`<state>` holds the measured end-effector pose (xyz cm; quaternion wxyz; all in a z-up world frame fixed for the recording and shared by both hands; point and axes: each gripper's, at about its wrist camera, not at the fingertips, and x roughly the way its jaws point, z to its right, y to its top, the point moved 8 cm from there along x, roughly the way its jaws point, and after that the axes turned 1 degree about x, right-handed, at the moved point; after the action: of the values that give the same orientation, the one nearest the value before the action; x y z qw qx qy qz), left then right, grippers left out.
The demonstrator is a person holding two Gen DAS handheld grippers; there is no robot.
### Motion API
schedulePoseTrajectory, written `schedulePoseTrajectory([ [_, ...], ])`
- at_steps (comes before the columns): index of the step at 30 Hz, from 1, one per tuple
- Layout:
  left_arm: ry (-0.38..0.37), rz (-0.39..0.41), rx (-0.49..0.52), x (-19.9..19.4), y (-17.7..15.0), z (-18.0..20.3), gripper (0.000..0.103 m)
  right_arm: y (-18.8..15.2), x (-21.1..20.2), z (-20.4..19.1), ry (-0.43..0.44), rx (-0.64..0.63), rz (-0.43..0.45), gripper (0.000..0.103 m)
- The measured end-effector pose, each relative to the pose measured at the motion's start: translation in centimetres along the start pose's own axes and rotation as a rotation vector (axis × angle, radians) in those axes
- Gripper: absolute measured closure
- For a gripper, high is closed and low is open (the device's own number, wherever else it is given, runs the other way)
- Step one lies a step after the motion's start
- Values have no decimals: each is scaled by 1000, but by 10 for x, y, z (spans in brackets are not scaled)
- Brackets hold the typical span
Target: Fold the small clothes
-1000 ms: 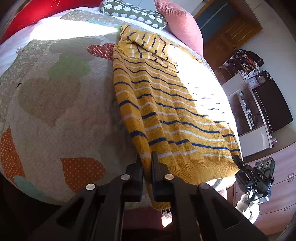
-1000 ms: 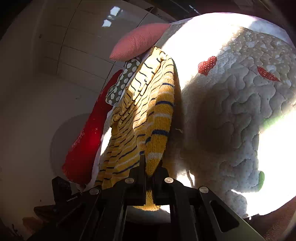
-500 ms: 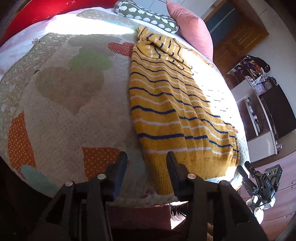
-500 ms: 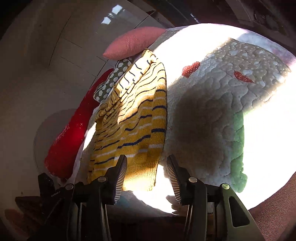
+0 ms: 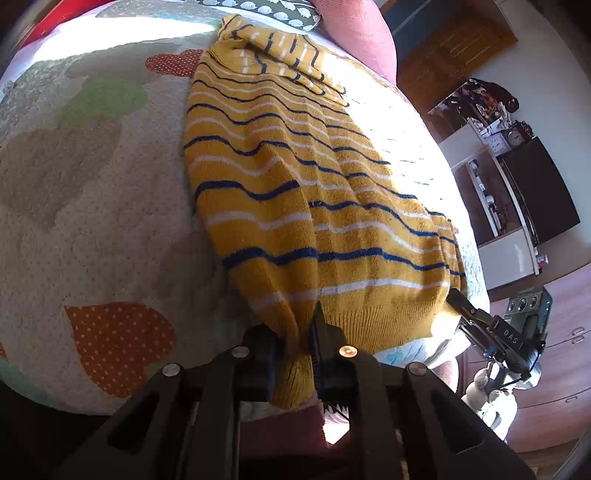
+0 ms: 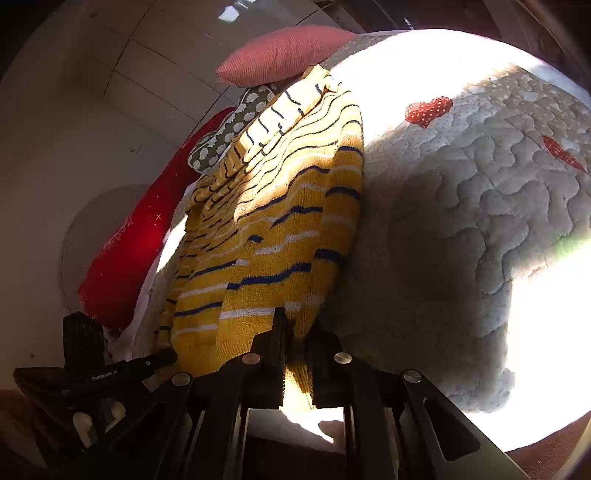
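A yellow knit sweater (image 5: 295, 177) with blue and white stripes lies lengthwise on the quilted bedspread (image 5: 74, 206), its sleeves folded in at the far end. My left gripper (image 5: 297, 343) is shut on the left corner of its ribbed hem at the bed's near edge. My right gripper (image 6: 297, 332) is shut on the right corner of the same hem; the sweater (image 6: 273, 236) stretches away from it. The right gripper also shows in the left wrist view (image 5: 458, 299), and the left gripper in the right wrist view (image 6: 162, 358).
A pink pillow (image 5: 354, 33), a grey patterned pillow (image 5: 273, 11) and a red cushion (image 6: 125, 251) sit at the head of the bed. Shelves and dark cabinets (image 5: 517, 184) stand to the right. The quilt (image 6: 461, 221) extends right of the sweater.
Both grippers were shut on the hem, opened half a second ago, and are now shut on the hem corners again, closer in to the sweater.
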<state>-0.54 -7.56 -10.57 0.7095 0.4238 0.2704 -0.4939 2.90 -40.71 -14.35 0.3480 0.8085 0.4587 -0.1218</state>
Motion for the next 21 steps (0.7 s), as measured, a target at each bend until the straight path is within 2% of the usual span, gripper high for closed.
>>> schedulePoseTrajectory([
  [2, -28, 13, -20, -11, 6, 2, 89, 6, -3, -3, 63, 49, 1, 93],
  [6, -88, 68, -37, -37, 27, 15, 89, 27, -16, -29, 158, 60, 25, 93],
  [11, -120, 140, -43, -54, 81, 30, 89, 74, -9, -75, 238, 23, 41, 93],
  [16, -59, 194, -19, -51, 148, 36, 89, 128, 13, -117, 227, -58, 61, 93],
  [21, 7, 212, -1, -34, 208, 35, 89, 178, 48, -130, 192, -65, 67, 93],
])
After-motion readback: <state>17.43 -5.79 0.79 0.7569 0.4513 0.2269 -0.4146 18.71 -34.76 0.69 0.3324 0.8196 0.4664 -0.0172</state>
